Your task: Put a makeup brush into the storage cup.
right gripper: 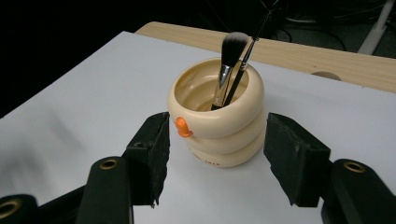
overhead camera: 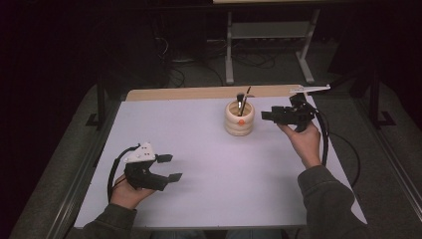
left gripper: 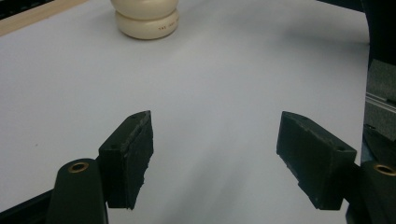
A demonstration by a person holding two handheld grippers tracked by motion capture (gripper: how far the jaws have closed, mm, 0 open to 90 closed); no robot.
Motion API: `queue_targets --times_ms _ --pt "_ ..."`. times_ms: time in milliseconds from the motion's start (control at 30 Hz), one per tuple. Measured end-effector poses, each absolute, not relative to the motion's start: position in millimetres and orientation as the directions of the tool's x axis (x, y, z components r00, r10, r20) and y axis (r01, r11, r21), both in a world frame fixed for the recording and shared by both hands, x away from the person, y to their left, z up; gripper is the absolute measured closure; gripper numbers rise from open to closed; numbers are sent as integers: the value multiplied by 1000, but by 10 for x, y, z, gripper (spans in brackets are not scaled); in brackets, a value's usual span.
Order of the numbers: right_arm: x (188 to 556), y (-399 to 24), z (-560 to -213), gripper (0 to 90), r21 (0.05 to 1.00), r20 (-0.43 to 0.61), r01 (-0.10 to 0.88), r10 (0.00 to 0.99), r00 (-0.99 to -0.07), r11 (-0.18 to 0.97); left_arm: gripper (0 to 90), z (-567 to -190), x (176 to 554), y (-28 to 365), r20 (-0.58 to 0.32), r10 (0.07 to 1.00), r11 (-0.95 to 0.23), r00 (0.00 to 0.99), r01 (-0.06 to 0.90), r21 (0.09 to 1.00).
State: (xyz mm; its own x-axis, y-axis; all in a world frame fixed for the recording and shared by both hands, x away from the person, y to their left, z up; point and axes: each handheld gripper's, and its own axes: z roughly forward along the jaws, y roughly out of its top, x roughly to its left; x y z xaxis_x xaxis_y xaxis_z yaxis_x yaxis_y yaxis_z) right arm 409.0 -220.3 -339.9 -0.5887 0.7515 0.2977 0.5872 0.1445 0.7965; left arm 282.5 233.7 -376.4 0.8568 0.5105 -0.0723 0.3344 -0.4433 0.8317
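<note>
Right gripper lines up on the cream, ring-stacked ceramic holder at the white table's far side, its jaws spread either side and not touching, so I'd say no grasp yet. Left gripper idles wide and empty at the near left. Count: one holder, two brushes inside, one fluffy-headed makeup brush, one thin black wand.
</note>
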Motion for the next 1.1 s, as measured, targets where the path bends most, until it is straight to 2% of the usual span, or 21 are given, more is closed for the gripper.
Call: queue_targets --times_ms 1100 --pt "3713 -2347 -3529 315 813 273 563 754 -597 151 241 -3804 2854 2414 -45 556 -440 830 340 831"
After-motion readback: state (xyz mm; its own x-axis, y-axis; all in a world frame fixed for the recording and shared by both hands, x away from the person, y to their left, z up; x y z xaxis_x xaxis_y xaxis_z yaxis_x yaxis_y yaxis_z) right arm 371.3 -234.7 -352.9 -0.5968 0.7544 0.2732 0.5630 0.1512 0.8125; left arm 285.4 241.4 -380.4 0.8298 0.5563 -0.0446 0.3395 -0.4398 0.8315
